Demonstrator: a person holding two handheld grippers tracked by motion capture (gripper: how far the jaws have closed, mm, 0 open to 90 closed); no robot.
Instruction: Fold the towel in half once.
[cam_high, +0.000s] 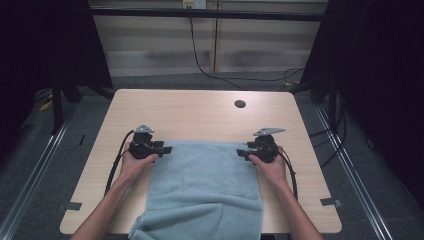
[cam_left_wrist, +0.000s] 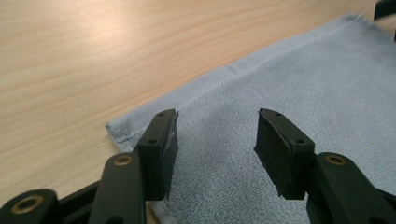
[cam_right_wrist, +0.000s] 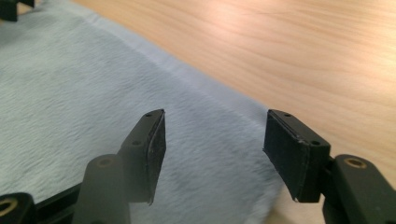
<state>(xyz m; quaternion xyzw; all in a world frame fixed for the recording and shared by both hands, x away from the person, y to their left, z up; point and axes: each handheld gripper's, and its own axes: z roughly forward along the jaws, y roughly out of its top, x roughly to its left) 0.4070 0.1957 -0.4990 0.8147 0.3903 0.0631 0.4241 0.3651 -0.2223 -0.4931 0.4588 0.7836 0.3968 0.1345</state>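
Observation:
A light blue towel (cam_high: 202, 190) lies flat on the wooden table (cam_high: 200, 112), its near end hanging over the front edge. My left gripper (cam_high: 167, 149) sits at the towel's far left corner, pointing right. In the left gripper view that gripper (cam_left_wrist: 217, 140) is open, and the towel (cam_left_wrist: 289, 84) lies under its jaws with nothing between them. My right gripper (cam_high: 241, 152) sits at the far right corner, pointing left. It (cam_right_wrist: 215, 144) is open too, hovering over the towel (cam_right_wrist: 70, 93) near its hemmed edge.
A round cable hole (cam_high: 240, 104) is in the table's far right part. Black cables (cam_high: 200, 60) trail over the floor behind the table. Metal rails (cam_high: 345, 165) run along both sides. Bare wood lies beyond the towel.

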